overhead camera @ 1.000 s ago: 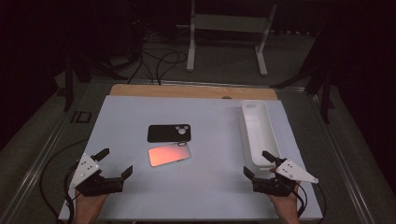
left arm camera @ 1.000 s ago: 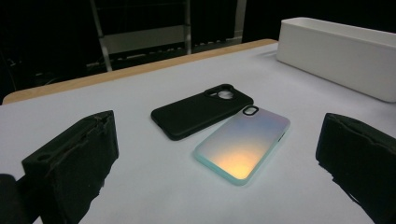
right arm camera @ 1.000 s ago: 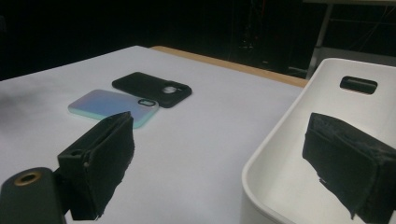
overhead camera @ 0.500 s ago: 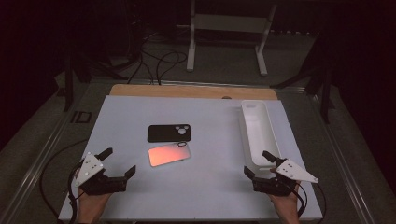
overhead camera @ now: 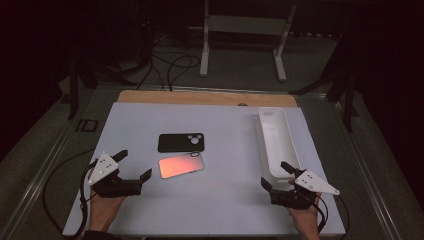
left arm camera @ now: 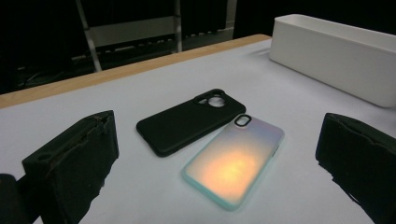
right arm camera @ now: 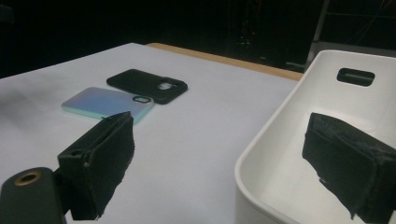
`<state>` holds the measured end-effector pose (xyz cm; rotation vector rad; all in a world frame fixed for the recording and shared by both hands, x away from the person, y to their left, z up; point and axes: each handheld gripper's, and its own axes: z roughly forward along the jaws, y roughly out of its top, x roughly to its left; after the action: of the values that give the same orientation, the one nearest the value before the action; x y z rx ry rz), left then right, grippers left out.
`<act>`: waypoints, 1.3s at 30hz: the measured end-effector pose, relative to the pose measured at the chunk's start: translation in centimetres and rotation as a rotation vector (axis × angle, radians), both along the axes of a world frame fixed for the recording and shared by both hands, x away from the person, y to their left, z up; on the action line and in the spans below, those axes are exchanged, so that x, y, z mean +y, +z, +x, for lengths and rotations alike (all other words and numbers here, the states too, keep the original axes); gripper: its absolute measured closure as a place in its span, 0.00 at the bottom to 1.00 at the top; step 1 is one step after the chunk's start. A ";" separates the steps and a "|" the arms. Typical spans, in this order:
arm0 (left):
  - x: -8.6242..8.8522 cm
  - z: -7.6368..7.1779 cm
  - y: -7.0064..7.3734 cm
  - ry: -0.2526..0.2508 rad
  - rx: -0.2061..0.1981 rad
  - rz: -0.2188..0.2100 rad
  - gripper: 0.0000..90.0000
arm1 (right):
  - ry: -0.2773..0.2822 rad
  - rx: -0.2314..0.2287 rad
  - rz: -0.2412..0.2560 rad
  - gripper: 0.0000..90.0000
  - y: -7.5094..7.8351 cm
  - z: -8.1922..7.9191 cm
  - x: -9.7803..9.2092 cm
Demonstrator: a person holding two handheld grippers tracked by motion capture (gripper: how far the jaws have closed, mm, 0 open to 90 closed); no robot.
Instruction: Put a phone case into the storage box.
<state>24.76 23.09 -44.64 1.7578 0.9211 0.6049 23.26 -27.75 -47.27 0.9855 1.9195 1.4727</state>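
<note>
High view: the left gripper (overhead camera: 134, 168) is wide open, holding nothing, and points at the shiny phone case (overhead camera: 181, 165), which lies just beside the black case (overhead camera: 181, 142) mid-table. The right gripper (overhead camera: 278, 176) waits open and empty by the white bin (overhead camera: 267, 145), maybe where cases go.

White table (overhead camera: 225, 200), metal stand (overhead camera: 242, 25), floor cables (overhead camera: 170, 65)

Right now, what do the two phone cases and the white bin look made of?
Black phone case: likely matte rubber or silicone, no glare. Iridescent phone case: probably frosted plastic, with a teal rim and orange sheen. White bin: smooth moulded plastic, it seems, with rounded corners.
</note>
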 end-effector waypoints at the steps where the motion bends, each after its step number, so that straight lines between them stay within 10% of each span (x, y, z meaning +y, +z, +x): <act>1: -0.1 0.4 0.1 -0.003 0.003 -0.013 0.00 | -0.001 0.003 0.000 0.10 -0.1 0.0 0.0; 10: -0.9 1.3 0.3 0.035 0.000 0.028 0.25 | -0.007 -0.001 0.000 0.10 -0.1 0.1 -0.1; 23: -2.0 4.7 -0.7 -0.006 0.105 0.028 0.97 | -0.014 -0.005 -0.009 0.10 -0.1 0.2 -0.2; 39: -4.8 9.2 -3.6 0.005 0.249 0.131 1.00 | -0.020 -0.005 -0.015 0.10 -0.1 0.5 -0.3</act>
<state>33.93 18.33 -48.20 1.9802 1.0761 0.4640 23.74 -28.05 -47.37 0.9908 1.9095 1.4466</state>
